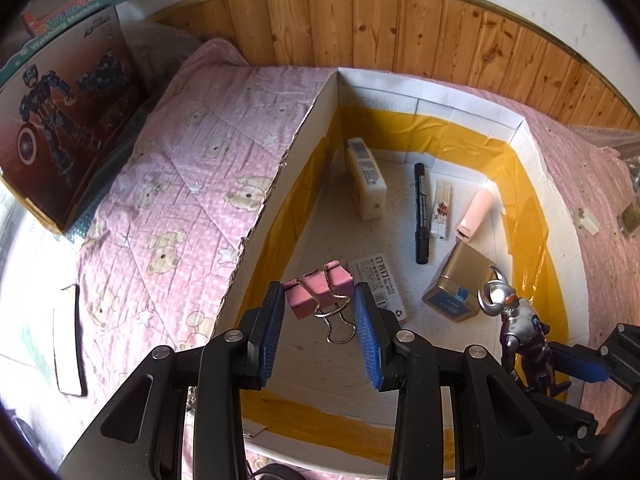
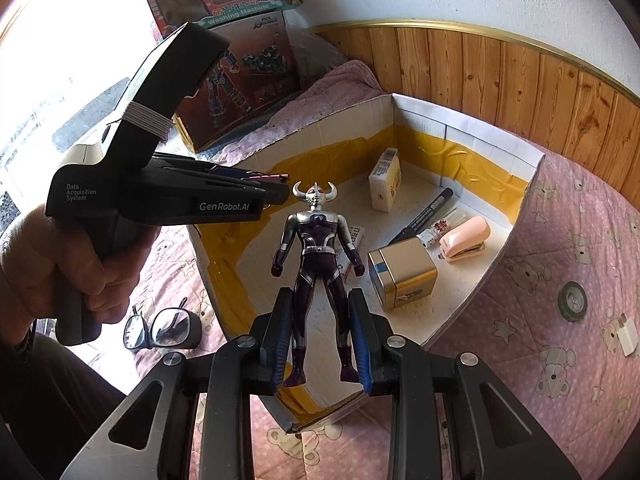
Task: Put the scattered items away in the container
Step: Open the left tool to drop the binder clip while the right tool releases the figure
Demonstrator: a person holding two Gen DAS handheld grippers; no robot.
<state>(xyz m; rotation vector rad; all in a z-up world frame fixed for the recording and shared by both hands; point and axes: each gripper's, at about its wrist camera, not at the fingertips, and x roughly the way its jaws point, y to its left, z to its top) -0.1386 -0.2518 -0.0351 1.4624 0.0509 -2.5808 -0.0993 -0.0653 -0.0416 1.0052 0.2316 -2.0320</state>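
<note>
The container is a white cardboard box [image 1: 472, 110] lined with yellow tape, lying on a pink quilt. My left gripper [image 1: 319, 294] is shut on a pink binder clip [image 1: 320, 286] and hangs over the box's near left corner. My right gripper [image 2: 320, 298] is shut on the legs of a silver and purple horned figure [image 2: 316, 236], upright over the box's near edge. In the left wrist view, the figure [image 1: 516, 316] shows at lower right. Inside the box lie a white carton [image 1: 366, 180], a black marker [image 1: 420, 212], a pink stapler [image 1: 474, 212], a gold tin [image 1: 456, 284] and a label card [image 1: 380, 284].
Toy boxes [image 1: 60, 120] stand at the quilt's far left against the wall. Glasses [image 2: 160, 328] lie left of the box. A tape roll [image 2: 574, 300] and a white plug [image 2: 626, 336] lie on the quilt to the right. A hand [image 2: 80, 264] grips the left gripper's handle.
</note>
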